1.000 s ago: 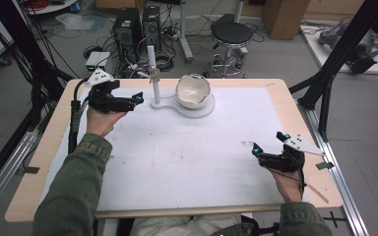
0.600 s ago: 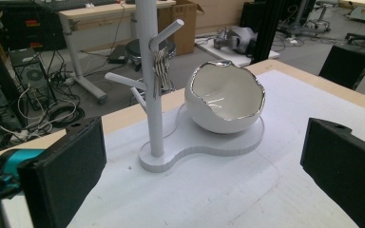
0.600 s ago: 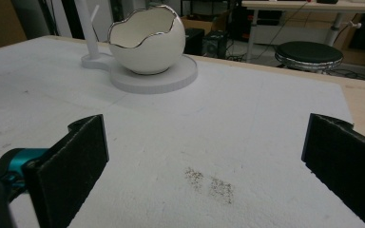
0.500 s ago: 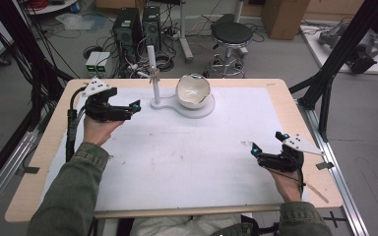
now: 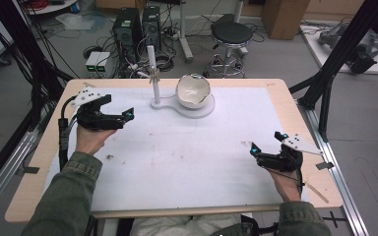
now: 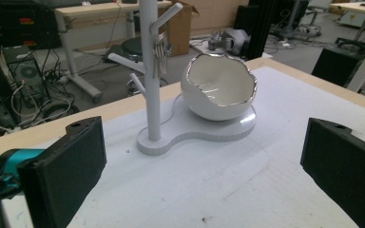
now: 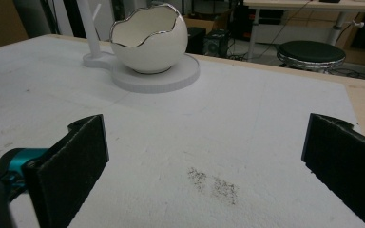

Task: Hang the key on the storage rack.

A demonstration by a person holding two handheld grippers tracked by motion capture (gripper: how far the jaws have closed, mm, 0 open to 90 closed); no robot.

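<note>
I have both tongs spread wide, gripping nothing. Ahead of my left gripper point(image 6: 199, 161) sits the white glazed egg-shaped bowl point(image 6: 218, 88), on its stand: likely brittle, slippery. My right gripper point(image 7: 204, 175) is well apart. Grip the rim gently.

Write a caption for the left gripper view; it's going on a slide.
Open left gripper faces a white egg-shaped ceramic bowl and a white branched stand holding keys.
</note>
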